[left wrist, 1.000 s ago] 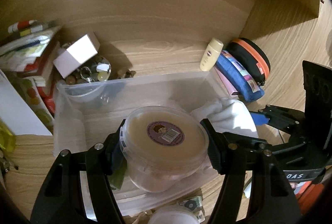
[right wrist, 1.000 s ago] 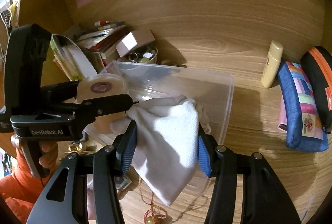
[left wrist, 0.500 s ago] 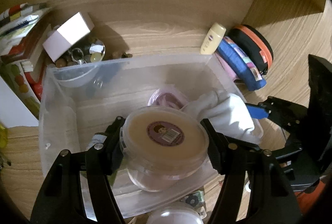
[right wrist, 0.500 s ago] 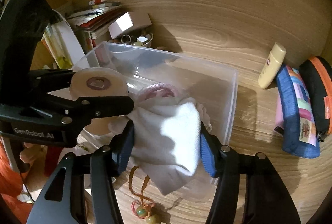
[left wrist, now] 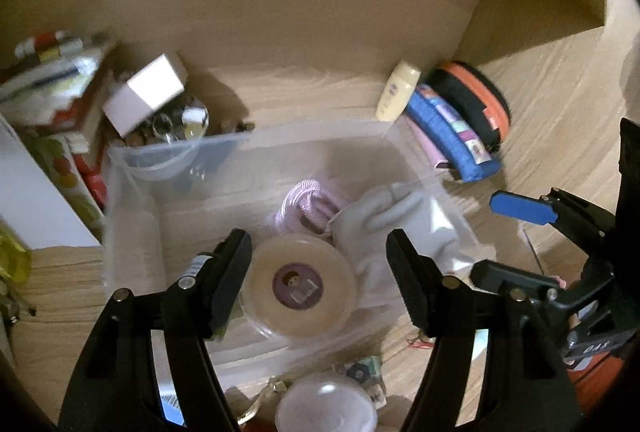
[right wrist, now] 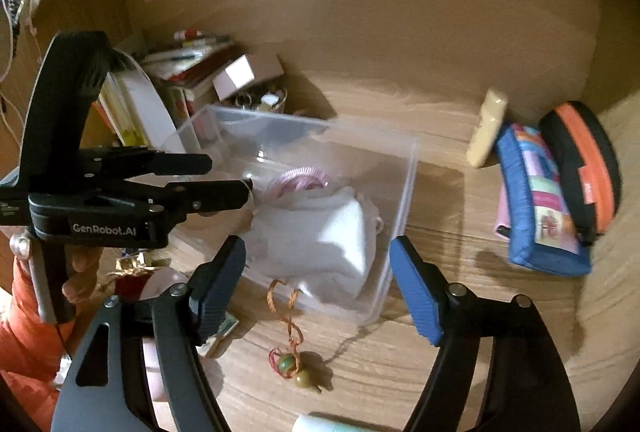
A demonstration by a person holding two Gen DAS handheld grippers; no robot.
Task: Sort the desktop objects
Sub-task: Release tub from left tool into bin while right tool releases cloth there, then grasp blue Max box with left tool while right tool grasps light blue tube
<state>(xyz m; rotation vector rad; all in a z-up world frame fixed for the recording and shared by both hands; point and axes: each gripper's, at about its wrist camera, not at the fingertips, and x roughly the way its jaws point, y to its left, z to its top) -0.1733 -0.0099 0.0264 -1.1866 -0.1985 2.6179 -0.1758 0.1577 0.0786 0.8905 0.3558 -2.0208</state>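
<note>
Evidently both drops into the bin (left wrist: 132,168) are done: left tongs (left wrist: 318,252) and right tongs (right wrist: 316,272) are opening, empty, above tub (left wrist: 300,284) and cloth (right wrist: 320,232); the next pick calls for the beads (right wrist: 298,368)

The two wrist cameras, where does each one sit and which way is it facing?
Left wrist: on the left gripper, looking down past its black fingers at the round tub in the clear bin; both pairs of fingers are opening.
Right wrist: on the right gripper, looking down past blue fingers at the white cloth; a hand shows.
Both share the bin, cloth and pink cord.
</note>
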